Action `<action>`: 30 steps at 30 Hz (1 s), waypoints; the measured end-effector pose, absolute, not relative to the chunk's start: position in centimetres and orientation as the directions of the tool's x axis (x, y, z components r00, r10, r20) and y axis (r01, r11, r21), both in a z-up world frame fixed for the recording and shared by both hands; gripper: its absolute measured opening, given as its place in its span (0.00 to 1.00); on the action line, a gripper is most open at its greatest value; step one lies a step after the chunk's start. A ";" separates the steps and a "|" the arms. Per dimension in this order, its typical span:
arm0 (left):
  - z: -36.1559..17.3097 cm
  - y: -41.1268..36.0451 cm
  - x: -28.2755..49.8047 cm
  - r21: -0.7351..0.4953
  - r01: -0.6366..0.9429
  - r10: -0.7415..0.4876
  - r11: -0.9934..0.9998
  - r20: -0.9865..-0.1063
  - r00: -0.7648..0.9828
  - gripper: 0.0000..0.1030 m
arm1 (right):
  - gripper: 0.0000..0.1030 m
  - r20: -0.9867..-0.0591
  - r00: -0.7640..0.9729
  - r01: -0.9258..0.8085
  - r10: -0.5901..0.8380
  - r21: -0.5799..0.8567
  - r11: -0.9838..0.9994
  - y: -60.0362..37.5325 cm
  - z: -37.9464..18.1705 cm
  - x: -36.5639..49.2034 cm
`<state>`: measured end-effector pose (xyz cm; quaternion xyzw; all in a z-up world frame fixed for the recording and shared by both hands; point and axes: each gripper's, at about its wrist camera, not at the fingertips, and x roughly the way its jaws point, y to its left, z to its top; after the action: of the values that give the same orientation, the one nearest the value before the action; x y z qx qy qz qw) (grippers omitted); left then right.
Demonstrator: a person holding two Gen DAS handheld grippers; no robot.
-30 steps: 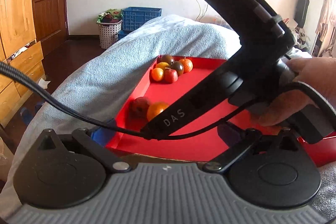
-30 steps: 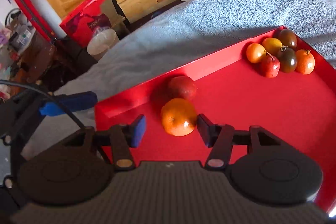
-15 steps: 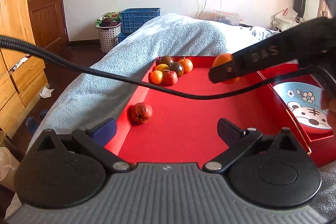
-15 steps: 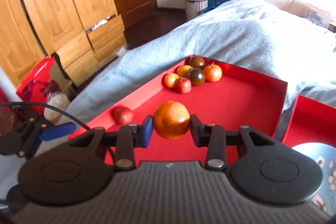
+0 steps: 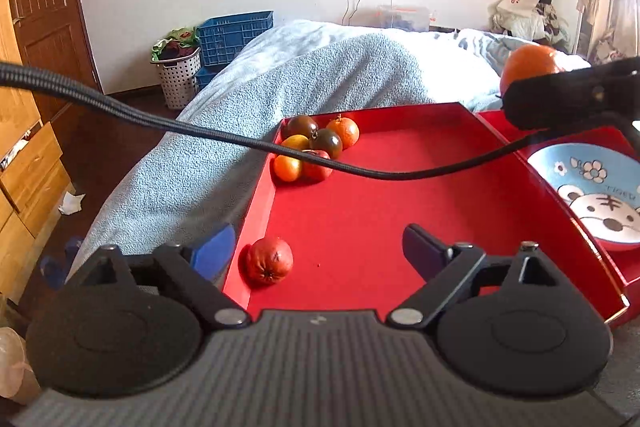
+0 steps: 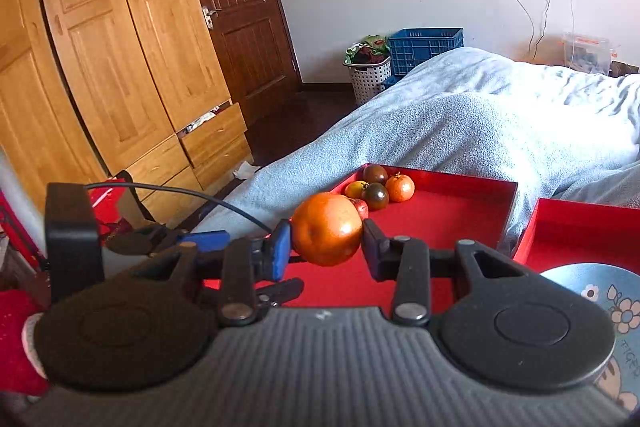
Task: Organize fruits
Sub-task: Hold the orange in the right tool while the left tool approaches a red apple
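My right gripper (image 6: 325, 241) is shut on an orange (image 6: 326, 229) and holds it up in the air above the red tray (image 6: 472, 215). The orange also shows in the left wrist view (image 5: 530, 63), at the far right above the tray. My left gripper (image 5: 318, 247) is open and empty, low over the near end of the red tray (image 5: 360, 219). A reddish fruit (image 5: 269, 260) lies just ahead of its left finger. A cluster of several fruits (image 5: 316, 147) sits in the tray's far left corner.
A blue cartoon plate (image 5: 592, 195) lies in a second red tray (image 5: 624, 287) to the right. Both trays rest on a bed with a grey-blue blanket (image 5: 280, 95). My cable (image 5: 200, 131) crosses the left view. A wardrobe (image 6: 100, 67), basket and crate stand beyond.
My right gripper shut on the orange, lifted it off the tray and carried it up and to the right. The reddish fruit stayed in place. My left gripper stayed open.
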<state>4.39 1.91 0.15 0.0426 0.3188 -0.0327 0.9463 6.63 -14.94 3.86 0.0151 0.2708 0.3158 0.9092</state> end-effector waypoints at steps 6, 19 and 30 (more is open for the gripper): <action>-1.8 1.7 7.8 0.079 0.053 0.015 0.995 -0.679 0.734 0.75 | 0.40 -0.484 0.664 -0.541 0.569 0.215 0.813 -15.8 3.2 7.2; -1.2 2.1 7.8 -0.045 0.167 -0.156 0.985 -0.642 0.750 0.78 | 0.40 -0.463 0.686 -0.523 0.561 0.222 0.823 -16.5 3.3 6.9; -1.8 2.9 8.1 -0.017 0.122 -0.101 0.992 -0.677 0.729 0.78 | 0.40 -0.439 0.690 -0.521 0.575 0.250 0.816 -17.3 3.0 6.8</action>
<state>8.09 2.86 -1.75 0.0144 0.3634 -0.0599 0.9296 6.75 -17.27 3.02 0.0530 0.2565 0.2986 0.9178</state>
